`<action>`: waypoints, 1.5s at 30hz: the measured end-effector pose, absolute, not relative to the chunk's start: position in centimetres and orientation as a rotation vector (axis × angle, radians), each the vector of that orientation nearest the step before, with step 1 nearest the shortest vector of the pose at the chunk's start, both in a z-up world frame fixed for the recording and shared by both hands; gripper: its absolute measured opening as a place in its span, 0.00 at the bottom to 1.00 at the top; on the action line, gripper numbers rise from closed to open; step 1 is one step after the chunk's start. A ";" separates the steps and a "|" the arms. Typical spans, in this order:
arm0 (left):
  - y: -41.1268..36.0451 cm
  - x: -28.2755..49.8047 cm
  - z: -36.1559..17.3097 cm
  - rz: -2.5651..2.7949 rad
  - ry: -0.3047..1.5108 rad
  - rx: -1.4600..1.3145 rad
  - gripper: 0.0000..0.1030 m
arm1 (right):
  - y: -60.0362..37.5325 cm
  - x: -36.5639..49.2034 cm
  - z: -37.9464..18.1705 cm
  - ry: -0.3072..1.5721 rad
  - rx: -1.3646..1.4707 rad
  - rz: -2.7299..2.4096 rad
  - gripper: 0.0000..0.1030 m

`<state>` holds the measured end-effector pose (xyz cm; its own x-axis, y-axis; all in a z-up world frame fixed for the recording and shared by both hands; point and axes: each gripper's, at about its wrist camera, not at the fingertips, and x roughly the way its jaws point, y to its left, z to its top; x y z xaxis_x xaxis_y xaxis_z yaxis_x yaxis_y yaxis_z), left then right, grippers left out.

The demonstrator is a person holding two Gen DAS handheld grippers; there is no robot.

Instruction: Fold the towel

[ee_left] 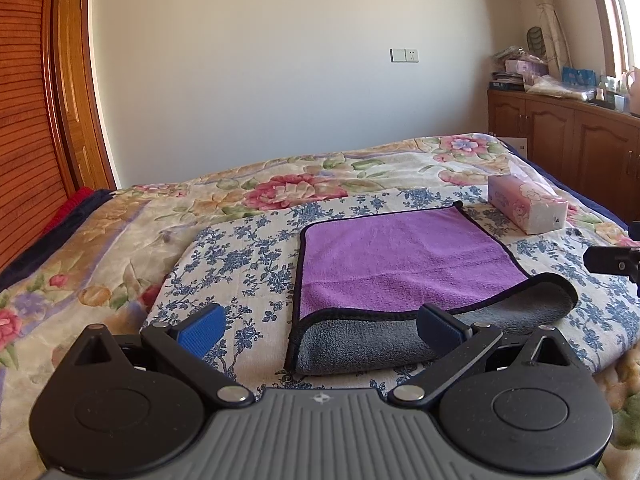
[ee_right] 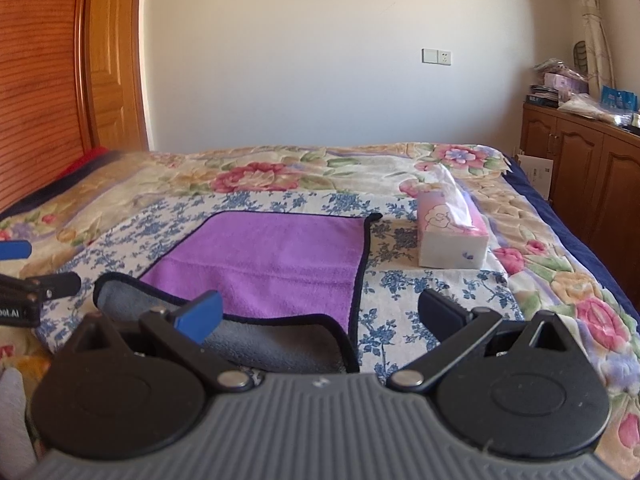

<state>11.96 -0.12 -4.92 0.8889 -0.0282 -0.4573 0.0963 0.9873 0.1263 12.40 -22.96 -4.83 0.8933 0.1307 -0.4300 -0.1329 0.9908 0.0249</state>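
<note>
Purple microfibre towel with grey underside [ee_left: 400, 256]: on bed, beside pink tissue box [ee_left: 528, 208]; near edge turned over, fold barely begun. Left tool [ee_left: 320, 326], right tool [ee_right: 320, 316]: fingers apart, empty.

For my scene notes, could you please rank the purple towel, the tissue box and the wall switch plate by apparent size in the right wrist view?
1. Purple towel, largest.
2. Tissue box.
3. Wall switch plate, smallest, though it is farthest away, which shrinks it.

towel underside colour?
Grey, under the purple top of the towel; clearest in the left wrist view.
</note>
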 end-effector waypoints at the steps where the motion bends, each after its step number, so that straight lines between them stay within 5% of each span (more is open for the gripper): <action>1: 0.0 12.2 -5.1 -0.067 0.475 0.146 1.00 | -22.9 12.6 -4.9 0.449 -0.009 0.140 1.00; 22: 2.3 17.9 -7.7 -0.095 0.570 0.099 0.96 | -22.4 16.2 -6.8 0.521 -0.035 0.173 1.00; 33: 2.7 19.1 -8.7 -0.131 0.622 0.082 0.59 | -22.4 17.7 -7.5 0.554 -0.045 0.174 1.00; 37: 3.0 19.3 -8.8 -0.147 0.636 0.054 0.53 | -22.4 18.2 -7.7 0.573 -0.051 0.178 1.00; 45: 3.0 19.4 -9.3 -0.158 0.669 0.046 0.20 | -22.6 18.3 -8.0 0.623 -0.032 0.208 1.00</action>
